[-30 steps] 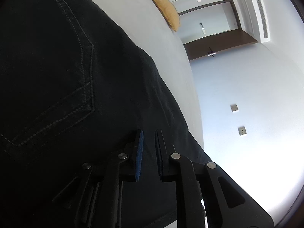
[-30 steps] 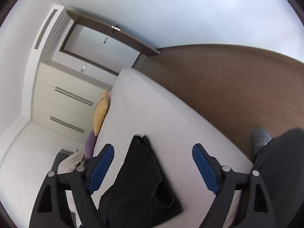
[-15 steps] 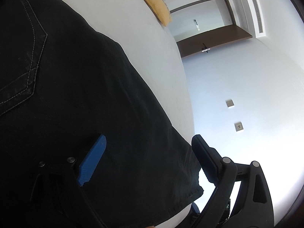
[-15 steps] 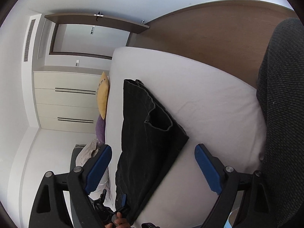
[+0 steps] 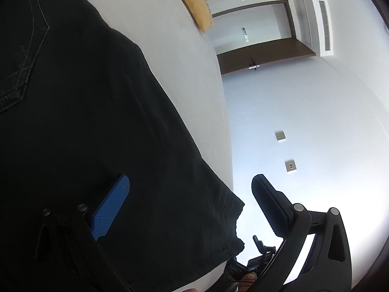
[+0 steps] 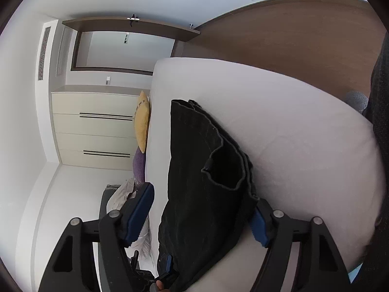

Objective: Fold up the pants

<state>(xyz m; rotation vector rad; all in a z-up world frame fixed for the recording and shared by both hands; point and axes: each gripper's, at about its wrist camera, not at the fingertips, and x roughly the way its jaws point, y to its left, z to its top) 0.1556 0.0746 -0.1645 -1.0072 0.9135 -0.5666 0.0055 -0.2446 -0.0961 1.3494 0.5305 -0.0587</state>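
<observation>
The black pants (image 6: 199, 170) lie folded lengthwise on the white bed (image 6: 291, 126), with a wavy hem edge on top. My right gripper (image 6: 201, 211) straddles their near end. Its jaws are closing with the cloth between them. The left pad (image 6: 138, 214) stands off the fabric and the right pad (image 6: 259, 223) is half hidden behind the fold. In the left wrist view the pants (image 5: 97, 121) fill the left side, with a stitched back pocket. My left gripper (image 5: 189, 197) is opening wide over their corner, and neither pad presses the cloth.
A yellow pillow (image 6: 142, 121) and a purple one (image 6: 139, 168) sit at the bed's far side by a cream drawer unit (image 6: 94, 129). Wooden floor (image 6: 291, 36) runs along the bed. A person's dark trouser leg (image 6: 381, 146) and grey sock (image 6: 356, 99) are at the right edge.
My left gripper was shut on the pants fabric and has let go, opening wide. My right gripper came down to the pants' near end and its jaws narrowed around it.
</observation>
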